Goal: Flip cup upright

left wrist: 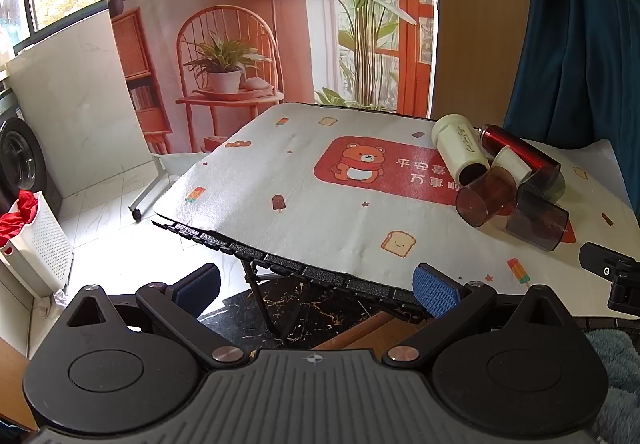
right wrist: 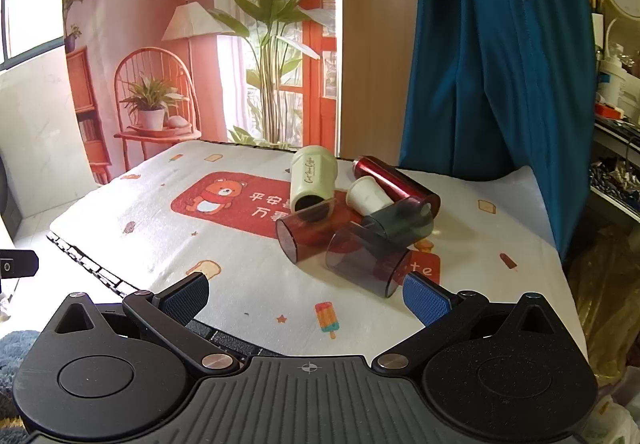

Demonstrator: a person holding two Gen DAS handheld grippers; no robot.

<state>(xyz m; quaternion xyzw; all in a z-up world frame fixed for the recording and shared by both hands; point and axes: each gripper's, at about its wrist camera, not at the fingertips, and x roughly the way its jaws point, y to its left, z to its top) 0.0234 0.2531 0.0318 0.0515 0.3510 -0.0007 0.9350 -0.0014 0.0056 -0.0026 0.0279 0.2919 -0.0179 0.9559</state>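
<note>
Right tool [right wrist: 306,298] spread wide, empty, low over counter [right wrist: 240,284] w/ grey see-thru cup [right wrist: 362,262] lying on its side just ahead. Left tool [left wrist: 316,286] also wide apart, empty, at the counter's near edge. Other cups in same pile, all on sides: red see-thru cup [right wrist: 310,230], cream cup [right wrist: 314,178], small white cup [right wrist: 368,196], red bottle [right wrist: 394,182].

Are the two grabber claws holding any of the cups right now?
No, nothing is held. The left gripper and right gripper are both open and empty. The cups all lie tipped over on the mat.
</note>
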